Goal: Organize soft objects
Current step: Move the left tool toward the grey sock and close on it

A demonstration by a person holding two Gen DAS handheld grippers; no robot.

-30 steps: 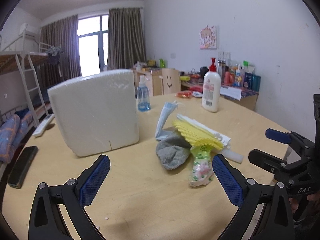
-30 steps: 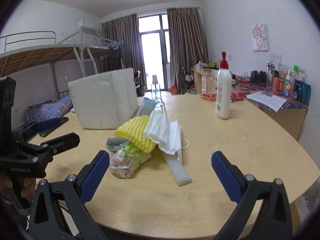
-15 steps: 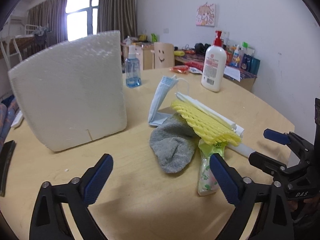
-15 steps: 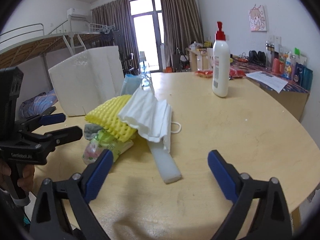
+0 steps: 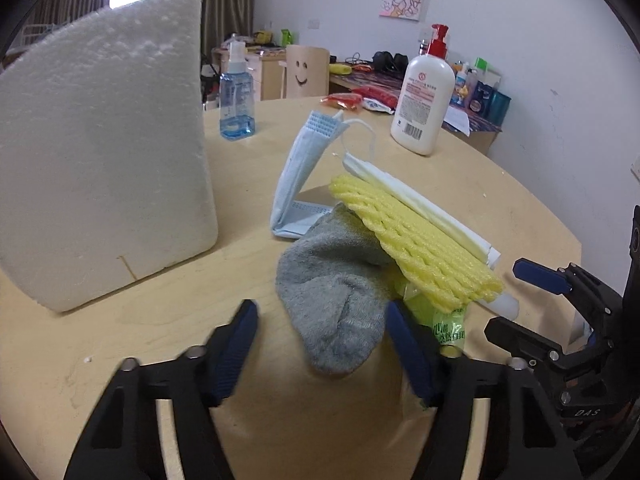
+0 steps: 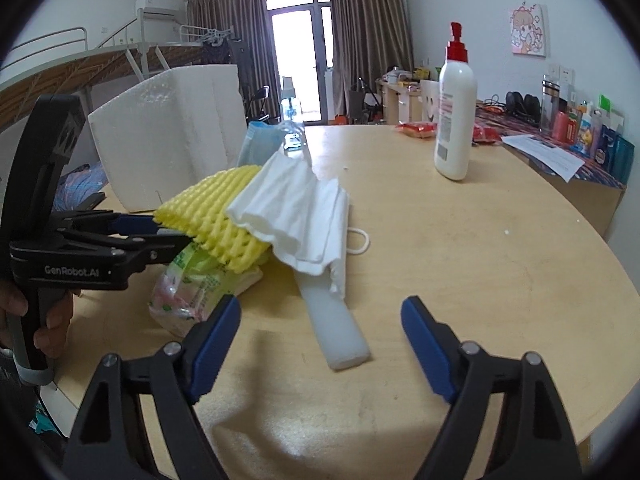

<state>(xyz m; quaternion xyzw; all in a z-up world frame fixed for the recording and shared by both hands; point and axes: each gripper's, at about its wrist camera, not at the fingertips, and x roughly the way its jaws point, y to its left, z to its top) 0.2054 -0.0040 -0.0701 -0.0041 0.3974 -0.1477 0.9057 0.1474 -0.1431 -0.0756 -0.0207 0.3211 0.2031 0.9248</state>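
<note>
Grey terry sock (image 5: 336,304), near edge of pile on wooden surface (image 5: 460,184): left claw (image 5: 320,344) has advanced, jaws now closing around it, pads not yet pressing; right claw (image 6: 320,340) narrowing, empty; first pickup imminent.

A soft pile sits on the table. A gray sock (image 5: 336,300) lies in front, its toe hanging toward us. A yellow foam net (image 5: 416,244) leans on top of it. A white mask (image 6: 296,216) lies over the net. Under them are a green wipes pack (image 6: 188,284) and a white foam strip (image 6: 336,328). A blue mask (image 5: 300,176) stands folded behind.
</note>
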